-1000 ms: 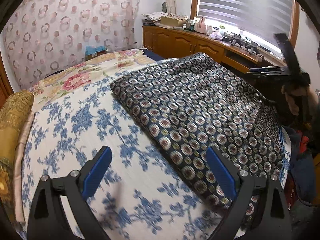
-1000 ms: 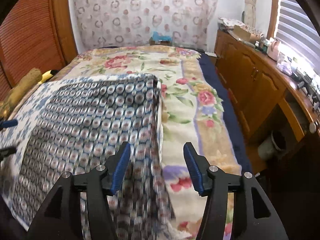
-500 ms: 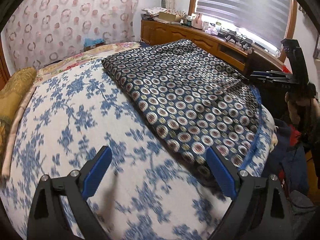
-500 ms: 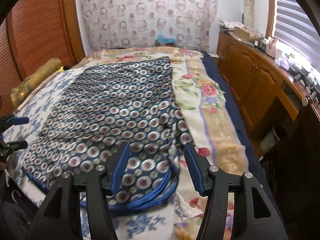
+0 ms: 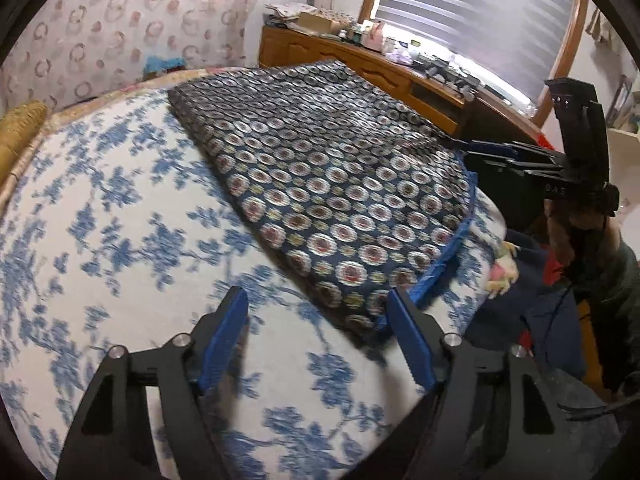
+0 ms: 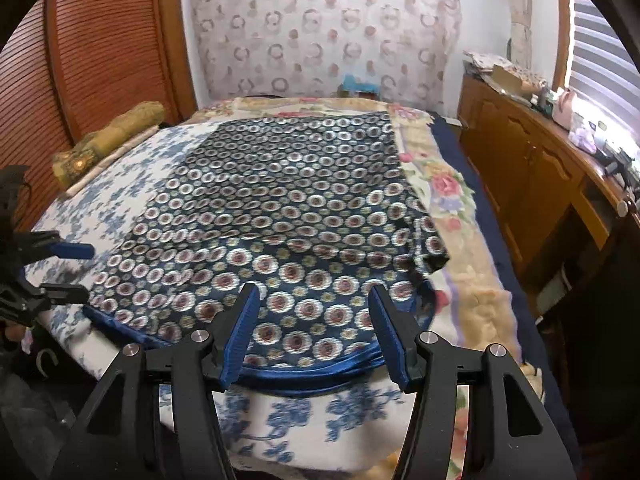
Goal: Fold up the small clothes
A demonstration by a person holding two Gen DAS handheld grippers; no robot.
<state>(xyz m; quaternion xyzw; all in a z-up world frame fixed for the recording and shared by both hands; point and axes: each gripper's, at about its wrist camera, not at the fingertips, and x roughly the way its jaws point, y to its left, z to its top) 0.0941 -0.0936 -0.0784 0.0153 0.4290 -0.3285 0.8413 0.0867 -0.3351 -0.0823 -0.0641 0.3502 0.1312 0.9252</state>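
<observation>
— What's on the bed?
— A dark circle-patterned cloth (image 5: 340, 184) lies spread over the blue floral cover (image 5: 120, 240).
— And the left gripper (image 5: 318, 320)?
— Its jaws are closing at the cloth's near corner, pinching nothing.

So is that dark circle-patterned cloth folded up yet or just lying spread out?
Spread out: the patterned cloth lies flat across the bed, its blue hem along the near edge. Hidden layers: cannot tell.

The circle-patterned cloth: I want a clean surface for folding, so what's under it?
The circle-patterned cloth lies on a blue-flowered bedspread and a pink-flowered blanket; whatever lies beneath its middle is hidden.
</observation>
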